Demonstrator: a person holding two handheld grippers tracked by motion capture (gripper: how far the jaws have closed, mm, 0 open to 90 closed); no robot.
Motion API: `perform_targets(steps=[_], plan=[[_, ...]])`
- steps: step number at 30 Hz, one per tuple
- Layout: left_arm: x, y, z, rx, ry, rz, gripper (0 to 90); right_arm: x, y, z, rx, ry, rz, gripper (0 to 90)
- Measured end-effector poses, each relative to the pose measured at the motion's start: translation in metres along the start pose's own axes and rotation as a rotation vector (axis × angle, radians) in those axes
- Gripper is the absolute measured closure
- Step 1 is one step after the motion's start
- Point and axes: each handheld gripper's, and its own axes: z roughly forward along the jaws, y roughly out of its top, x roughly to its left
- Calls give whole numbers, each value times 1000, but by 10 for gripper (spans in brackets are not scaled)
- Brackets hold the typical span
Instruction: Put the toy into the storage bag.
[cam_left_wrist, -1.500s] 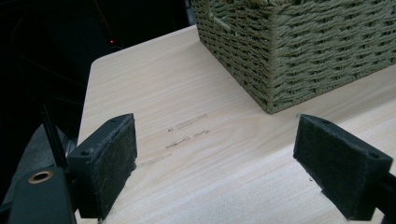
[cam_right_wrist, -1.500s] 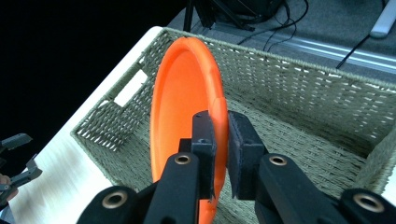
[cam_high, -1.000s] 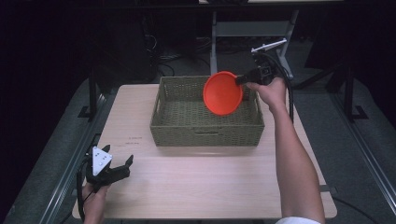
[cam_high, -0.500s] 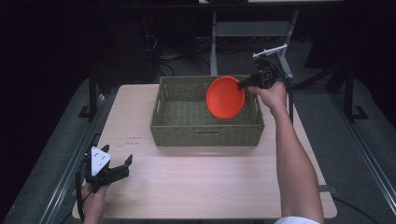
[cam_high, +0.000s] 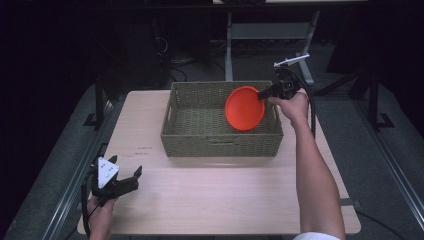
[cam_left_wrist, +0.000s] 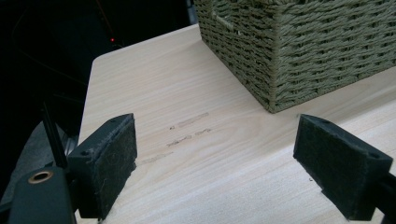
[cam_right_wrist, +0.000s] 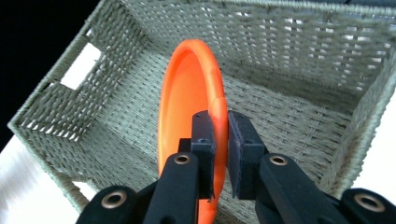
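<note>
Orange plate (cam_high: 244, 108), clamped by its rim in my right gripper (cam_high: 263, 93), now farther right and lower into woven basket (cam_high: 172, 112); left gripper (cam_high: 131, 179) unmoved, jaws apart.

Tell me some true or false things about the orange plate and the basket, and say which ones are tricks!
1. The right gripper is pinching the rim of the orange plate. True.
2. The plate lies flat on the table. False: it is held tilted on edge over the woven basket.
3. The left gripper is open and holds nothing. True.
4. The left gripper is inside the basket. False: it sits near the table's front left corner, apart from the basket.
5. The basket stands on the table. True.
</note>
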Motion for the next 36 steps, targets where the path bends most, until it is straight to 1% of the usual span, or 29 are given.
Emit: perform_targets(steps=[3, 8, 11, 13, 16, 18, 20, 23, 24, 29, 33, 34, 36], plan=[[0, 1, 0, -5, -1, -1, 127, -1, -2, 6, 19, -7, 7, 814], [0, 1, 1, -3, -4, 3, 127, -2, -6, 15, 28, 5, 19, 814], [1, 0, 2, 1, -1, -4, 128, -2, -8, 22, 34, 6, 10, 814], [2, -1, 1, 7, 0, 1, 127, -2, -9, 25, 40, 9, 18, 813], [2, -2, 2, 5, 1, -9, 128, -1, -9, 29, 43, 16, 19, 812], [3, -2, 3, 13, 2, -6, 127, 1, -8, 32, 37, 27, 21, 812], [3, -2, 3, 12, 4, -16, 127, 3, -8, 36, 38, 43, 21, 812], [2, -2, 2, 13, 4, -7, 128, 7, -8, 45, 59, 47, 14, 811], [2, -2, 2, 11, 4, -10, 127, 7, -8, 47, 63, 42, 7, 811], [2, 0, 3, 8, 4, -12, 128, 10, -10, 58, 95, 51, -5, 810], [1, 0, 6, 16, -2, -4, 127, 10, -11, 62, 110, 48, -13, 807], [1, 0, 7, 19, -3, -2, 128, 10, -11, 62, 117, 43, -9, 807], [2, 0, 7, 16, -2, -8, 127, 9, -12, 63, 131, 32, -12, 806]])
